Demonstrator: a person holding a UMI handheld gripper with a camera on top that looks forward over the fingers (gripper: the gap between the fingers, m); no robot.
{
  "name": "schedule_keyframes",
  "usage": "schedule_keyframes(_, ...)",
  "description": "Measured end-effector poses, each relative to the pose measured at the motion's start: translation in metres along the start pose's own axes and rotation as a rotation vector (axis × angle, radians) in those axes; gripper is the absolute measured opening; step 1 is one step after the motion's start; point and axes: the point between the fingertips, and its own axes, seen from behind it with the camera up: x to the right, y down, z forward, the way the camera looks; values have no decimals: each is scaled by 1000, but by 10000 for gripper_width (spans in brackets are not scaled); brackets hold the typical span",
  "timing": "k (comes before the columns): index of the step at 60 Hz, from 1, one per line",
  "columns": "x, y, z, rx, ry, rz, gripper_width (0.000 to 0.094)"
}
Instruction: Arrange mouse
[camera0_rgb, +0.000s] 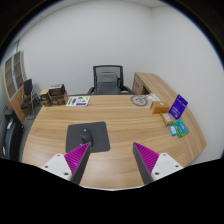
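My fingers are spread and empty above the desk, with the mouse on its dark mousepad just beyond my left finger, so a straight-ahead reach would likely miss it.

A wide wooden desk spreads out ahead of the tongs, its top pale brown and curved along the near edge. Beyond the tongs, at the far side of the desk, a black office chair stands pushed in, facing this way. Far ahead and to the right of the tongs, a small purple box stands upright on the desk, with a green packet lying nearer beside it. A round clock-like object lies flat between the chair and the purple box. Far ahead to the left, a few small items lie by the desk's edge, too small to tell. A shelf stands against the wall at the left, and the wall behind is plain white.
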Motion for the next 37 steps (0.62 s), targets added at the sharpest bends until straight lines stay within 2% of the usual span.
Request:
schedule_keyframes(18,48,53,-94,36,9,39,856)
schedule_keyframes(37,78,82,-128,70,8,19,860)
